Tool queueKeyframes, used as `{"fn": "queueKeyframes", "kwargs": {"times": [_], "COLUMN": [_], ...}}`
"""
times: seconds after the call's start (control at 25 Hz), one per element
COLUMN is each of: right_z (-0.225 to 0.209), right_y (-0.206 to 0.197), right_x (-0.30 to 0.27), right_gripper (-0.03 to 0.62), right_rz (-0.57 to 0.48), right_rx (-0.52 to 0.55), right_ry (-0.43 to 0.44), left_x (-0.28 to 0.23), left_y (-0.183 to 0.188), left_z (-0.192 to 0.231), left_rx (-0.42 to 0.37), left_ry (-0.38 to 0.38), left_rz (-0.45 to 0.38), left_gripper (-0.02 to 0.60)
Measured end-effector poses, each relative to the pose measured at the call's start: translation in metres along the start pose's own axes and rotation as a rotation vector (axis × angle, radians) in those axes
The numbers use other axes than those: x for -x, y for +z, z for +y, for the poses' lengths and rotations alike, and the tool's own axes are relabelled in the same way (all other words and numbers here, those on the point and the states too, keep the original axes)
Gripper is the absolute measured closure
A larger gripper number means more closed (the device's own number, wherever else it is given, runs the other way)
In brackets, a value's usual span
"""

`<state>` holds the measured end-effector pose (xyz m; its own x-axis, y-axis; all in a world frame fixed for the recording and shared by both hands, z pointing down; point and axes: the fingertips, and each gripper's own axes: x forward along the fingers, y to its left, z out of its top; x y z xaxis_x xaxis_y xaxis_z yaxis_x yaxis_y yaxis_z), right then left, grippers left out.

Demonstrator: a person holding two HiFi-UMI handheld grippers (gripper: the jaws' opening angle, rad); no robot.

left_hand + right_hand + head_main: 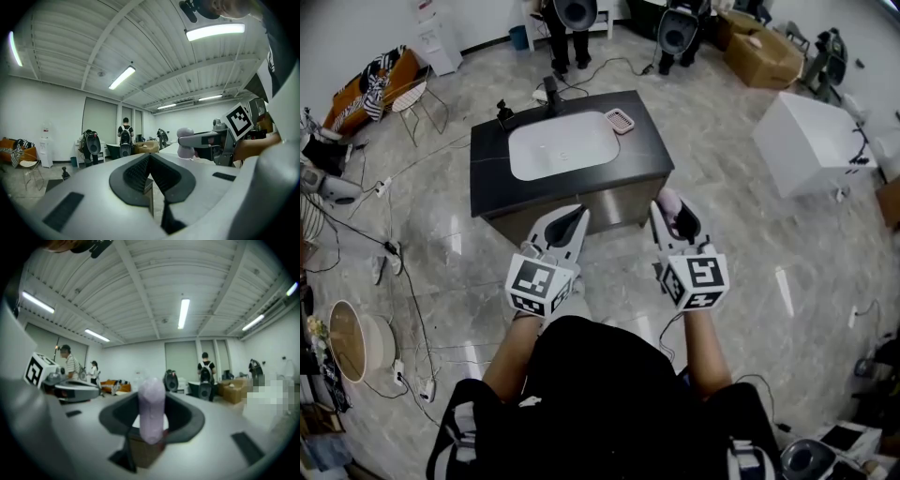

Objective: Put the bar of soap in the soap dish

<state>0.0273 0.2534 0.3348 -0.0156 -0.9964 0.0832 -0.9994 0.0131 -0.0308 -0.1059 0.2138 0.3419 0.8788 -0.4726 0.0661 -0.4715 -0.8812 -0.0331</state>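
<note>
So right now we've got the right claw (152, 414) clamped on the bar of soap (153, 401). It's a pale lilac lump standing on end between the two dark pads, with its rounded top poking up past the jaw tips. The left claw (150, 158) is just beside it on the left, jaws pressed together at the tips with nothing in them. From its own camera we can see the right claw's soap sticking out off to its right, at about the same height. Both claws point forward and hang over the marble-look floor (741, 281), close in front of us and not over the surface yet. Straight ahead of the two claws is the surface (647, 155), a black-topped cabinet. A white oval basin (562, 145) is sunk into it, more or less ahead of the left claw. The soap dish (620, 120) sits near the far right of that top, just beside the basin's right rim. That puts it ahead and a bit left of the right claw, well apart from the soap. It looks pinkish-white with a slatted top. A dark tap (551, 92) stands at the far edge behind the basin. Off to the right of the right claw there's a white box-shaped unit (811, 141) on the floor, and farther ahead of that some cardboard boxes (764, 56). Way past the surface, a couple of people (567, 42) stand at the far end of the room.
</note>
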Motion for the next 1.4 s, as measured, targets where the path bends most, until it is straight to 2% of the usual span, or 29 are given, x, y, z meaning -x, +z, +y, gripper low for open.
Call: {"fn": "queueKeyframes", "kwargs": {"times": [0.52, 1.4], "right_z": [-0.018, -0.068], "right_y": [-0.004, 0.015], "right_x": [-0.046, -0.208], "right_gripper": [0.419, 0.419], "right_rz": [0.009, 0.012], "right_rx": [-0.024, -0.049], "right_ry": [0.003, -0.043], "left_x": [-0.038, -0.159], "left_y": [-0.017, -0.009], "left_z": [0.038, 0.167], "left_rx": [0.014, 0.001], "left_ry": [-0.002, -0.043], "left_rz": [0.025, 0.041], "left_gripper": [0.560, 0.560]}}
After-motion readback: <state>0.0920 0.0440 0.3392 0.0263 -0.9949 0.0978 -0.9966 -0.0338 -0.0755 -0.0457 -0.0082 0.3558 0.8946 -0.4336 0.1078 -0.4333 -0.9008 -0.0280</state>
